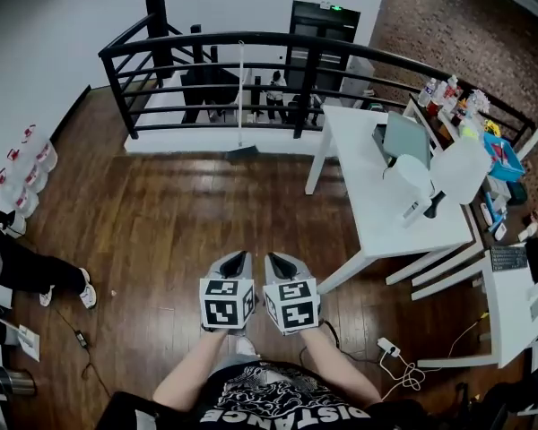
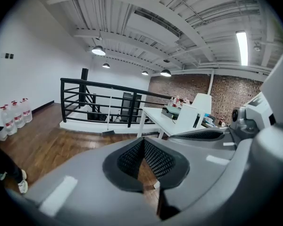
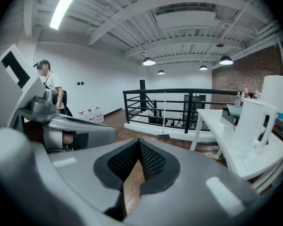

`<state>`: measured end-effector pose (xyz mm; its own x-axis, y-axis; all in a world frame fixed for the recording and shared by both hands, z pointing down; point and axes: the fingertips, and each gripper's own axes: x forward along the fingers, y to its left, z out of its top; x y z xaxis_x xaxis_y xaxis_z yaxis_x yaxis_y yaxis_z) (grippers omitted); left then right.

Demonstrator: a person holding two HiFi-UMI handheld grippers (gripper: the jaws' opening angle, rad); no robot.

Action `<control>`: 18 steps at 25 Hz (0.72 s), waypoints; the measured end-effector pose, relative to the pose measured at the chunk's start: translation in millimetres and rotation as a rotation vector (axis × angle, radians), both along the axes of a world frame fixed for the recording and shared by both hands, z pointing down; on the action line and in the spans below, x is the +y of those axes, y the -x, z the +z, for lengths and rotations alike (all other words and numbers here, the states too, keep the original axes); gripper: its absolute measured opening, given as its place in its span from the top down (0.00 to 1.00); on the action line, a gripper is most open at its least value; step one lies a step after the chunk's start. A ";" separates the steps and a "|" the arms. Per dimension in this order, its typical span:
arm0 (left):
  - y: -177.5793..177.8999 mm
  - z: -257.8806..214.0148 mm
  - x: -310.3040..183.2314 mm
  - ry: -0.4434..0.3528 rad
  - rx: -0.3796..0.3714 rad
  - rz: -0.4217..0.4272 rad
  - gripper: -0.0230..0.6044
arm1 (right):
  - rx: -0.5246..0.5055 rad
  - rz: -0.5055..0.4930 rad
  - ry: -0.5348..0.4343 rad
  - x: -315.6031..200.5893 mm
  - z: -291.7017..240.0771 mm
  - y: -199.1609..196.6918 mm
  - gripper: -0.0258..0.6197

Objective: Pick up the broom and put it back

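The broom (image 1: 241, 106) leans upright against the black railing (image 1: 251, 38) at the far side of the wooden floor, its thin white pole up and its dark head (image 1: 243, 152) on the boards. It also shows small and far off in the left gripper view, broom (image 2: 108, 121), and in the right gripper view, broom (image 3: 164, 117). My left gripper (image 1: 236, 260) and right gripper (image 1: 275, 260) are held side by side in front of me, well short of the broom. Both point toward it. Each has its jaws shut with nothing between them: left gripper (image 2: 143, 140), right gripper (image 3: 139, 141).
A white table (image 1: 377, 195) with a white jug (image 1: 462, 168) and boxes stands to the right. Water bottles (image 1: 27, 164) line the left wall. A person's legs (image 1: 36, 276) lie at the left, and a cable with a plug (image 1: 394, 352) at the lower right.
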<state>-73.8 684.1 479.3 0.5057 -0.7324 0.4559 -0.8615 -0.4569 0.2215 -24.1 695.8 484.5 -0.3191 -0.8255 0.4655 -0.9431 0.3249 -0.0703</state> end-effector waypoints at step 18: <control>51.7 11.4 -110.6 0.011 0.015 -0.025 0.95 | -0.003 -0.037 0.021 -116.0 16.5 52.3 0.96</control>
